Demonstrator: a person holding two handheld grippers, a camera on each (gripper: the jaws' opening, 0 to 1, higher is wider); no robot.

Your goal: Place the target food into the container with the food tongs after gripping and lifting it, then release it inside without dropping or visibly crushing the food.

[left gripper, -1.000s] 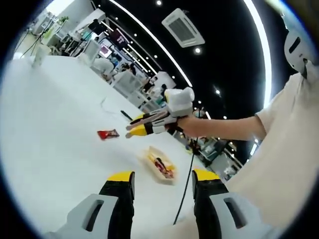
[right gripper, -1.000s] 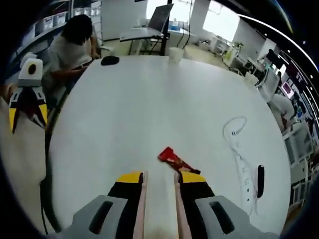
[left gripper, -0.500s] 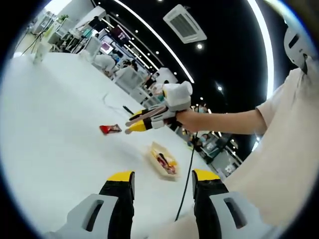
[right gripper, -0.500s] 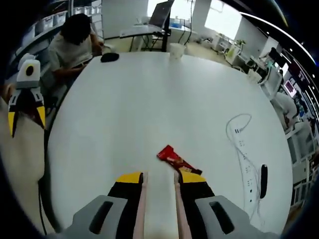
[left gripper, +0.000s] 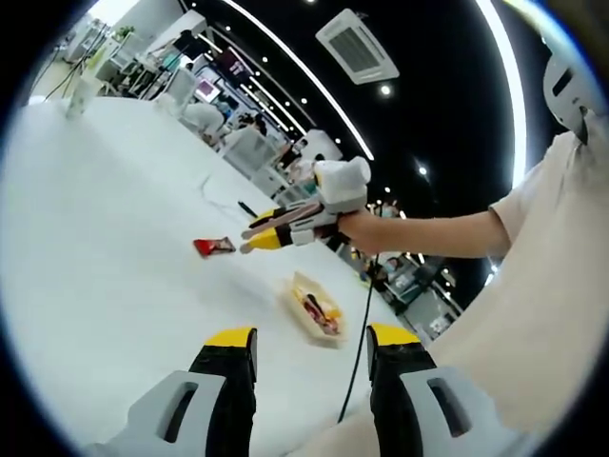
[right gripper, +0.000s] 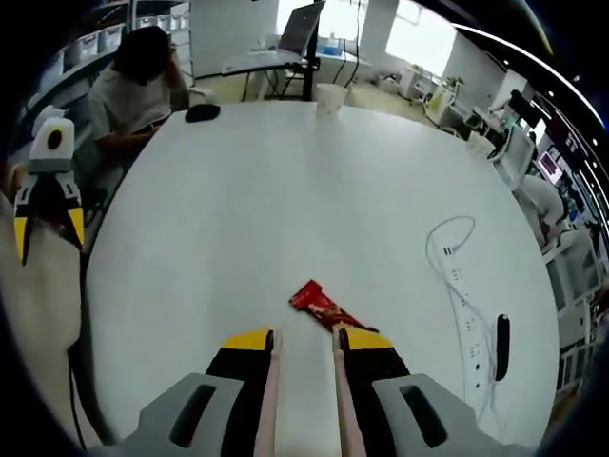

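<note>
A red snack packet (right gripper: 319, 304) lies on the white table (right gripper: 285, 190), just past my right gripper's (right gripper: 306, 341) yellow tips. That gripper is shut on the food tongs (right gripper: 268, 390), whose two pale arms run along the insides of its jaws with a gap between them. In the left gripper view the right gripper (left gripper: 255, 236) hovers above the table, close to the red packet (left gripper: 214, 246). A pale tray-like container (left gripper: 314, 307) with food in it sits nearer the table edge. My left gripper (left gripper: 311, 338) is open with nothing between its fingers, and the left gripper (right gripper: 49, 233) also appears at the far left.
A white power strip with a looping cable (right gripper: 461, 281) and a black object (right gripper: 501, 338) lie at the right. A white cup (right gripper: 328, 97) and a dark object (right gripper: 203, 112) stand at the far edge, where a person (right gripper: 143, 76) sits. A black cable (left gripper: 360, 333) hangs by the container.
Both views have shifted slightly with the hands. The red packet now sits a little further left of the right gripper's tips. Both grippers keep their state.
</note>
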